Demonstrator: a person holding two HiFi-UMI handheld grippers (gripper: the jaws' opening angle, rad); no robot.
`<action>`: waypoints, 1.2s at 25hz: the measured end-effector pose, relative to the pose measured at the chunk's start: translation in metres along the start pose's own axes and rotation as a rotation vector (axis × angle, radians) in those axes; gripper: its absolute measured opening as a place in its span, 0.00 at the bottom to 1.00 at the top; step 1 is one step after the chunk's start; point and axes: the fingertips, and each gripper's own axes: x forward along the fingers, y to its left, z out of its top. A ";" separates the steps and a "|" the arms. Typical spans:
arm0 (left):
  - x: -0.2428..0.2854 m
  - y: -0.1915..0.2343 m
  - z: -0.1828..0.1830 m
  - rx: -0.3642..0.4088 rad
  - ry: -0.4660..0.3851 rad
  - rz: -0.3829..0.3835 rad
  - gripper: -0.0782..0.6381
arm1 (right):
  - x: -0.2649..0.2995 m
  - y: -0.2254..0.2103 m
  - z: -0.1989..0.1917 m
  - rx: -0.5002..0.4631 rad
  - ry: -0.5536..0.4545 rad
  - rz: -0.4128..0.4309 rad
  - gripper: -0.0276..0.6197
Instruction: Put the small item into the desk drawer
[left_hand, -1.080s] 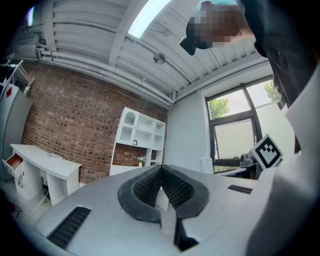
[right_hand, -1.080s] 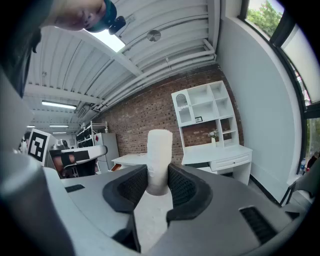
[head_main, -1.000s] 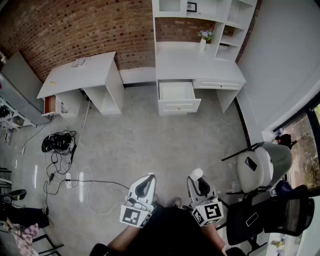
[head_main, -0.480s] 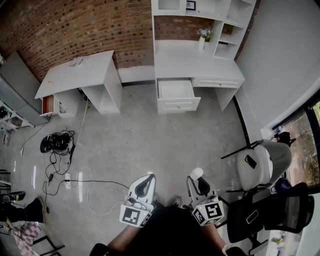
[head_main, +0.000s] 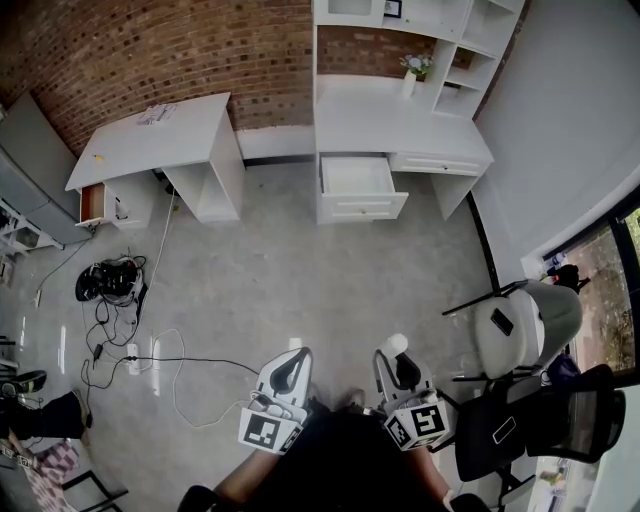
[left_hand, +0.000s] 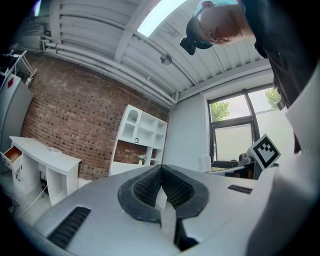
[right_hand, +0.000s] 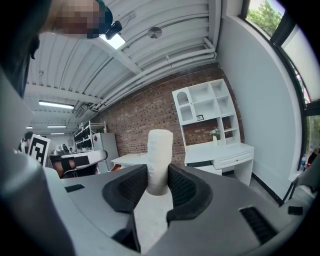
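Grey concrete floor is filling most of the head view, with a brick wall running along the top edge. Against that wall, in the upper middle of the frame, a white counter (head_main: 400, 125) is standing with its drawer (head_main: 355, 178) pulled open. Near the bottom edge, the right hand-held gripper (head_main: 397, 362) is clamping the small item (head_main: 394, 346), well apart from the drawer. From above, the item is showing only a rounded white top. The right gripper view is revealing a pale upright cylinder with a finely textured surface, its lower end hidden between the dark pads (right_hand: 186, 189). The left hand-held gripper (head_main: 291, 368) is keeping its jaws together on nothing. The person's body is being cut off by the bottom edge.
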 end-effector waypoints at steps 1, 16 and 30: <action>-0.002 0.006 -0.001 -0.004 0.005 -0.001 0.14 | 0.004 0.004 0.000 -0.004 0.003 -0.003 0.26; 0.016 0.057 -0.027 -0.046 0.067 -0.008 0.14 | 0.055 0.003 -0.013 0.019 0.034 -0.031 0.26; 0.161 0.087 -0.019 -0.025 0.056 0.055 0.14 | 0.165 -0.109 0.023 0.019 -0.004 0.066 0.26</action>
